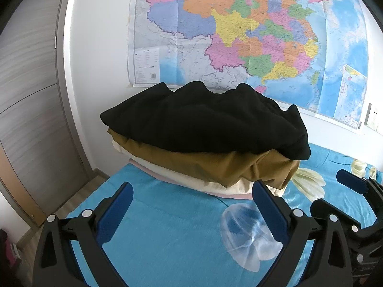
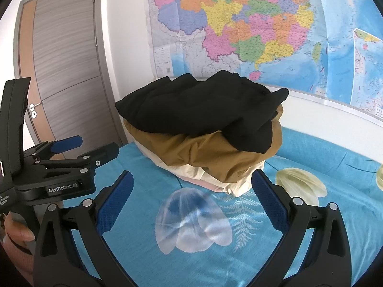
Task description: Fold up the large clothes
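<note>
Left wrist view: we are looking across a bed (image 1: 167, 234) covered in a blue sheet printed with pale flowers, and a big coloured map (image 1: 239, 31) is hanging on the white wall (image 1: 100, 71) at the far side. A grey door (image 1: 31, 100) is standing at the left.

In the middle of the bed, toward the far edge, a stack of folded clothes (image 1: 205, 143) is sitting. A black garment (image 1: 205, 122) is lying on top, a brown one (image 1: 215, 165) is lying under it, and a cream piece (image 1: 191, 179) is showing at the bottom, resting on the sheet.

We are holding the left gripper (image 1: 191, 197) just on the near side of the stack, its jaws spread wide and gripping nothing, with bare sheet between its blue pads (image 1: 270, 205). The right-hand pad is reaching close to the brown garment's near corner; we cannot tell whether it is touching.

In the right wrist view we are holding the right gripper (image 2: 191, 186) the same way, near the stack, jaws spread wide and holding nothing. The left gripper is appearing at the left of that view, beside the right one and over the sheet.
</note>
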A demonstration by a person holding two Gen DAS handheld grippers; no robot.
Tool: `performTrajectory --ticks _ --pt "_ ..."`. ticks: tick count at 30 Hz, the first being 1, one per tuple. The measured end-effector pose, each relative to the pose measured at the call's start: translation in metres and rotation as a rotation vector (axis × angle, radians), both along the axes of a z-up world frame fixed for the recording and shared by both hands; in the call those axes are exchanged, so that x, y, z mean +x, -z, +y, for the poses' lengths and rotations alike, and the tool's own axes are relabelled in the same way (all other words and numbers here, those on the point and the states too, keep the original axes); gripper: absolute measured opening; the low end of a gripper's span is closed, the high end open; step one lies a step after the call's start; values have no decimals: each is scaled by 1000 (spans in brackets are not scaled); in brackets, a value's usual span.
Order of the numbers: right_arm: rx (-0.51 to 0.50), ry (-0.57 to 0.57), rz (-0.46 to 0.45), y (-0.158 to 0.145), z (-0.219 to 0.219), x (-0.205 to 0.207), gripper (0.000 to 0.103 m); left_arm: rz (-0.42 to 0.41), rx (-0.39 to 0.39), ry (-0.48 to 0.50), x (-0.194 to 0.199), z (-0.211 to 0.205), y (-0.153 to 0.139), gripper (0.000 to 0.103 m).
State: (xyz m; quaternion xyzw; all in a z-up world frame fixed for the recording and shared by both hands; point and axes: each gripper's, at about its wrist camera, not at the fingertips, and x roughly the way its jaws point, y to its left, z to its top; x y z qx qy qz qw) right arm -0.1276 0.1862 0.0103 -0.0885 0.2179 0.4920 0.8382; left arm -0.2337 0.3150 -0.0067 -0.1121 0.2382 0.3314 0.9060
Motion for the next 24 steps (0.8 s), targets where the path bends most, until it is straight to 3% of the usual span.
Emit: performTrajectory --ticks 24 --pt "4 8 4 1 -6 -6 97 -3 15 8 -9 -14 0 96"
